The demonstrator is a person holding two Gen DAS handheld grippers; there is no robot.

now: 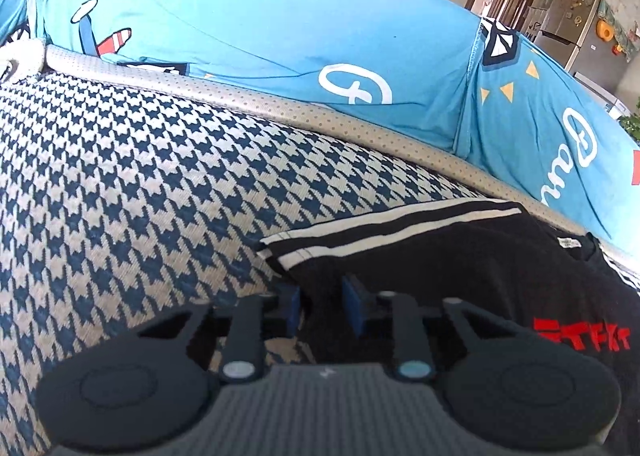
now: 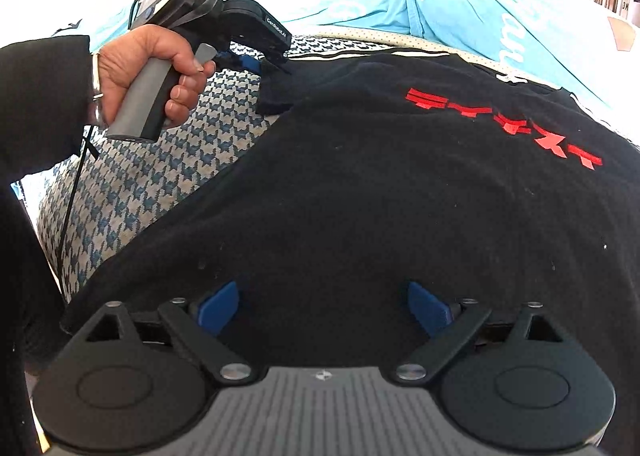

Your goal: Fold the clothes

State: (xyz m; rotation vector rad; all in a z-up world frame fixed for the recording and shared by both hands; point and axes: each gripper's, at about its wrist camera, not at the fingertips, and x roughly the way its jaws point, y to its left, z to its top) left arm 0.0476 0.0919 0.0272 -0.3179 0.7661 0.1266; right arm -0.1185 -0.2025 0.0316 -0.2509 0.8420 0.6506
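Pinches with the left tool (image 1: 323, 306), pads drawn close on a fold of black cloth just under the striped sleeve (image 1: 360, 232) of the black shirt (image 2: 360, 196). Judged a grip on the sleeve's root, probably so the sleeve can be carried inward over the body. Grips that tool's handle in the left hand (image 2: 148, 72), seen from the right wrist view, tilted down toward the cloth.

Holds the right tool (image 2: 324, 308) spread wide, low over the near part of the shirt, nothing between the pads but flat fabric below; likely poised to pin or take the lower edge while the other side works.

Lies flat, chest up, on the houndstooth mat (image 1: 140, 176), with the blue sheet (image 1: 240, 16) just beyond the mat's edge. Runs lengthwise away from the right tool: hem end near, red print (image 2: 504, 124) further off, neck with its label (image 1: 570, 243) at the far end by the blue sheet. Points the striped sleeve out sideways, across that axis, toward the bare mat. No fold made yet, by the look of it.
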